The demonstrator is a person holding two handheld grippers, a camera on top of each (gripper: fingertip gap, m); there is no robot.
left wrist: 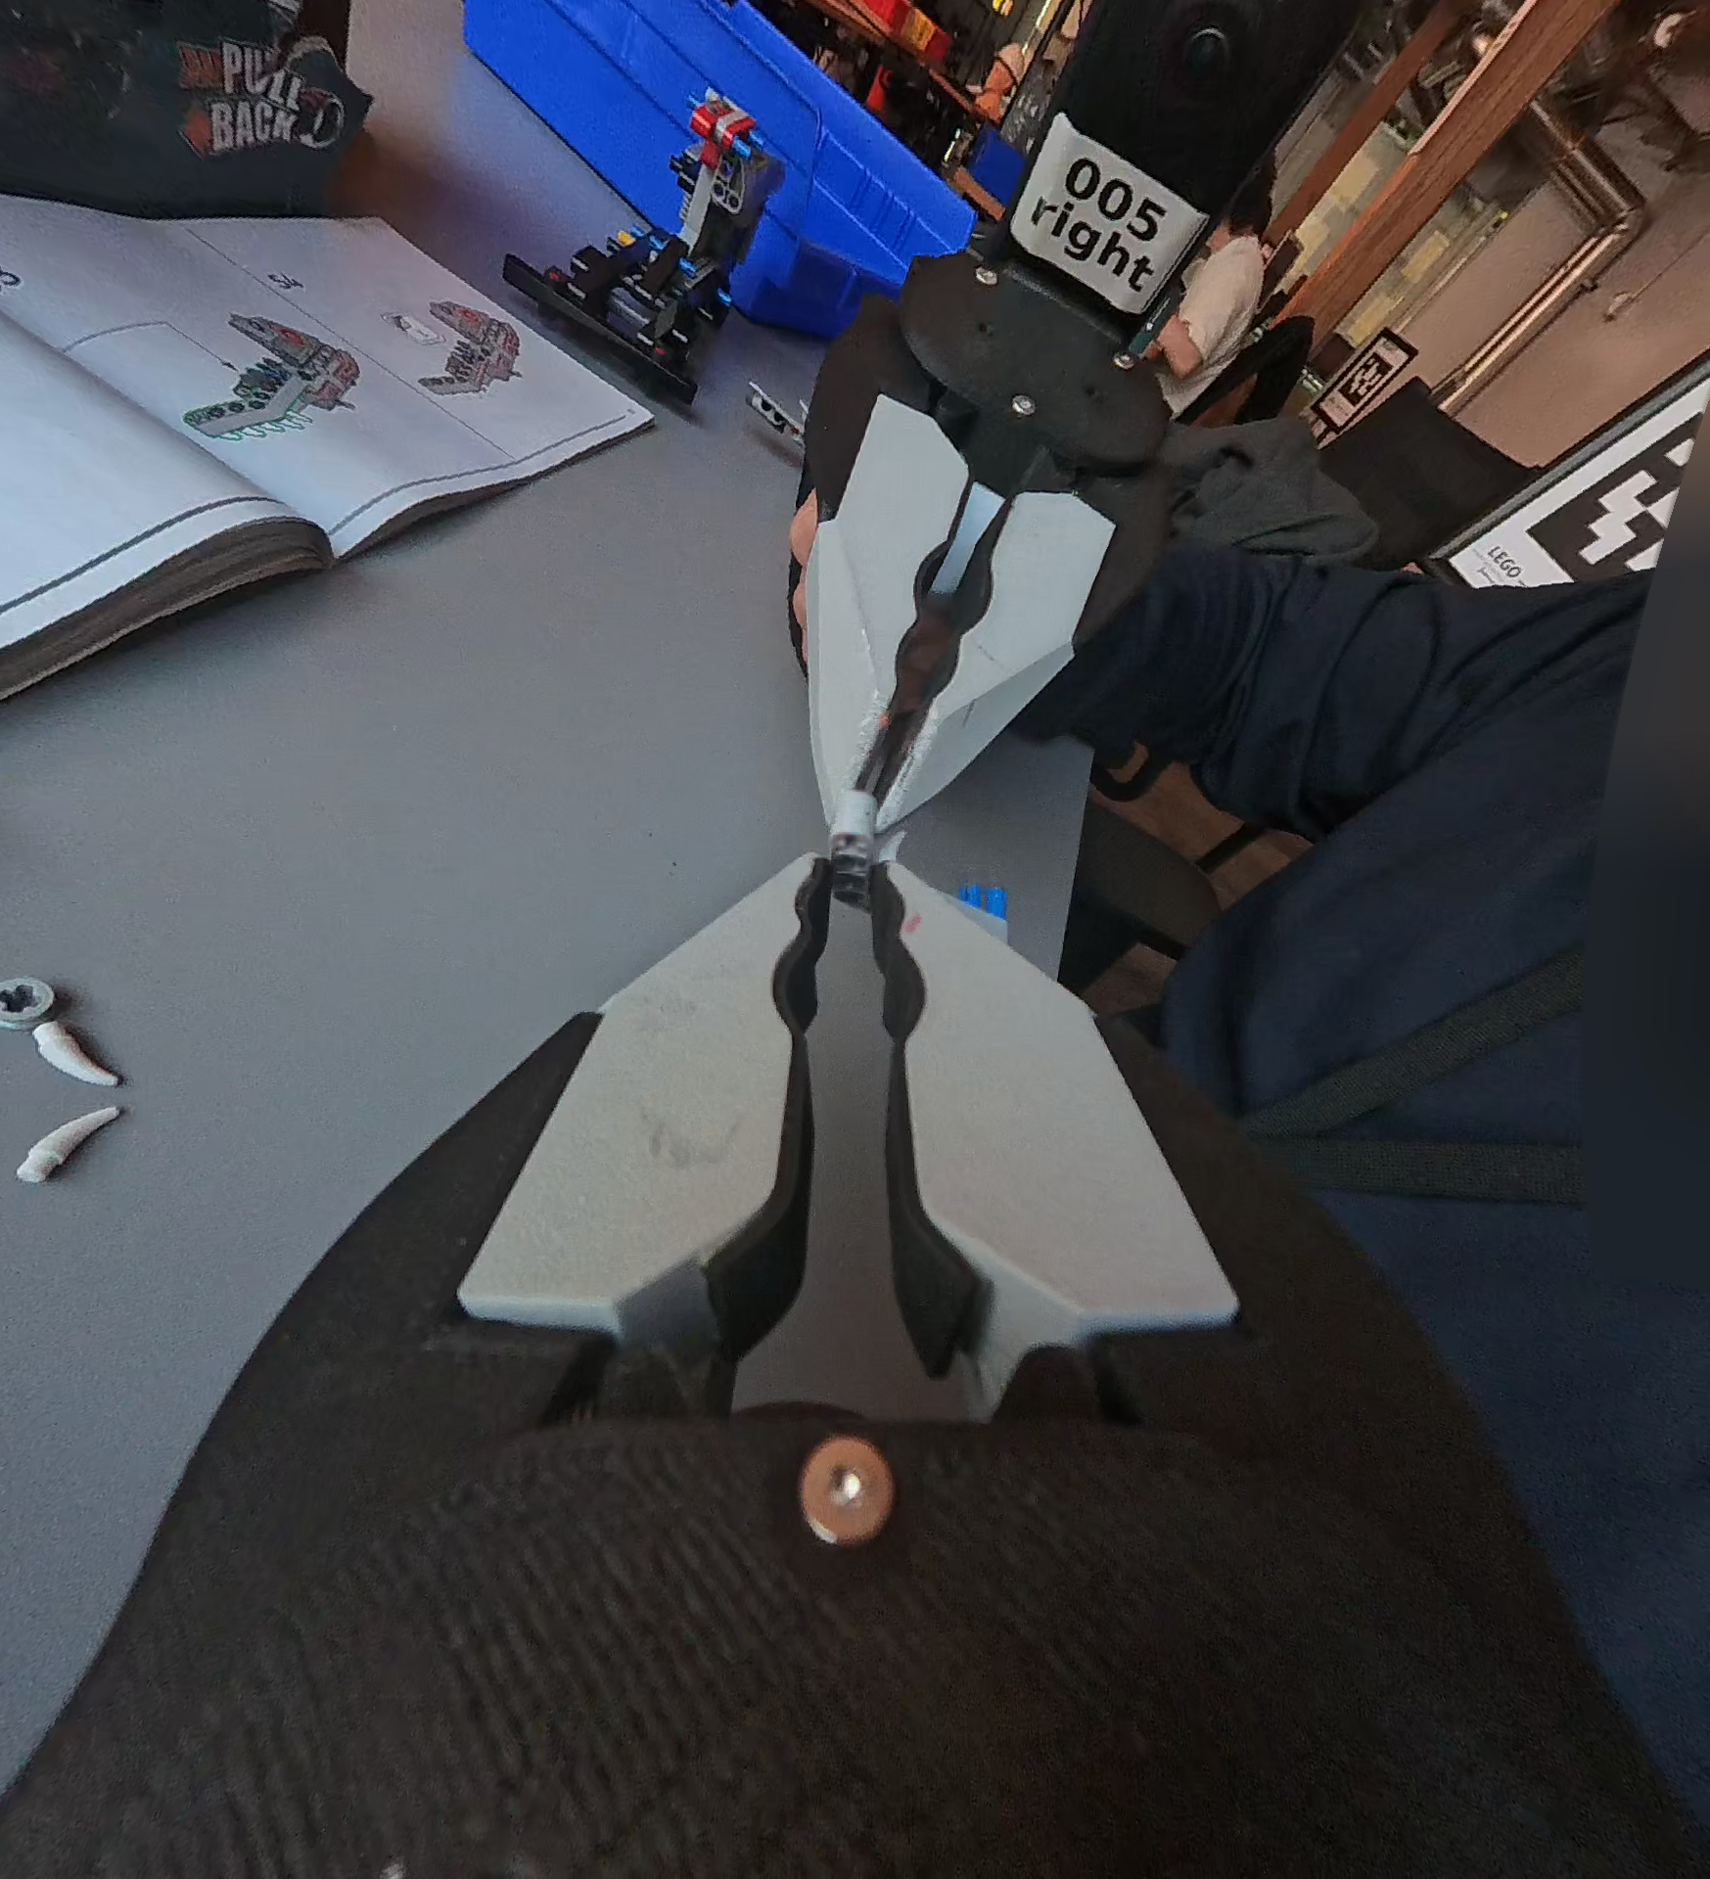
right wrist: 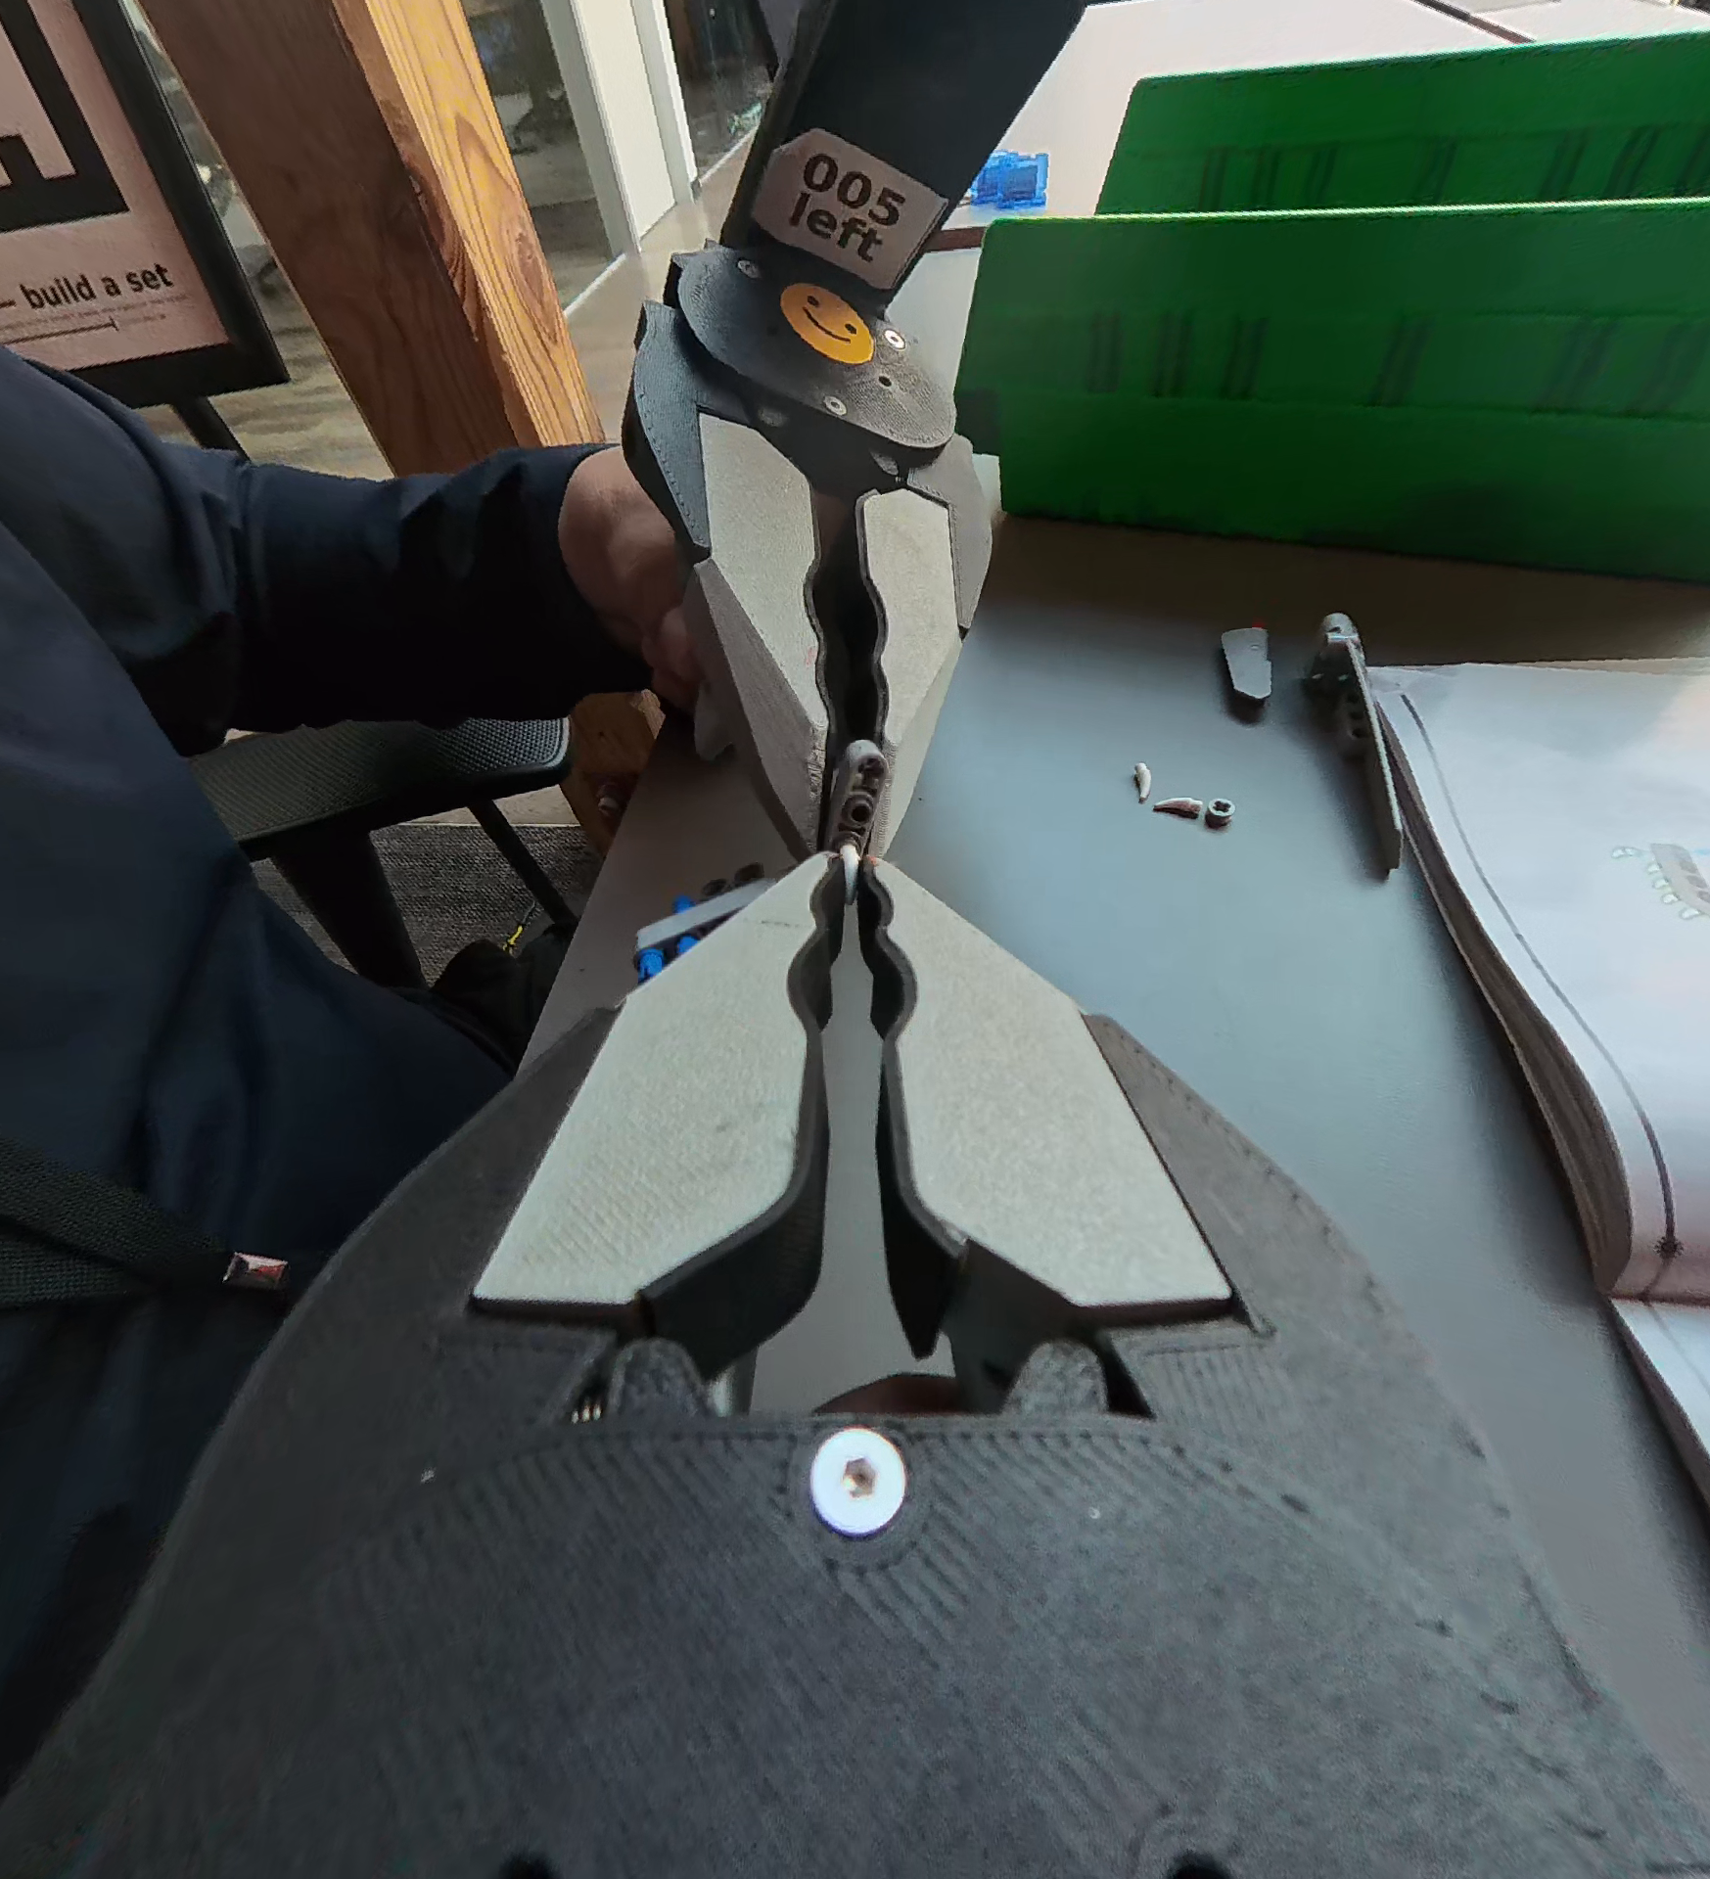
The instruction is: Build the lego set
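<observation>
Left gripper (left wrist: 848,883) pinches a grey beam (right wrist: 856,803), right gripper (right wrist: 856,876) a white tooth (right wrist: 848,866) — joining them next needs careful alignment.

Each gripper, the left gripper (left wrist: 845,883) and the right gripper (right wrist: 856,880), is showing pale grey wedge-shaped fingers (left wrist: 657,1129) with wavy black inner edges, seated in a ribbed black body with one silver screw (right wrist: 857,1479). The person is wearing a dark navy sleeve (right wrist: 393,590), and a black strap (left wrist: 1420,1118) is crossing the jacket.
</observation>
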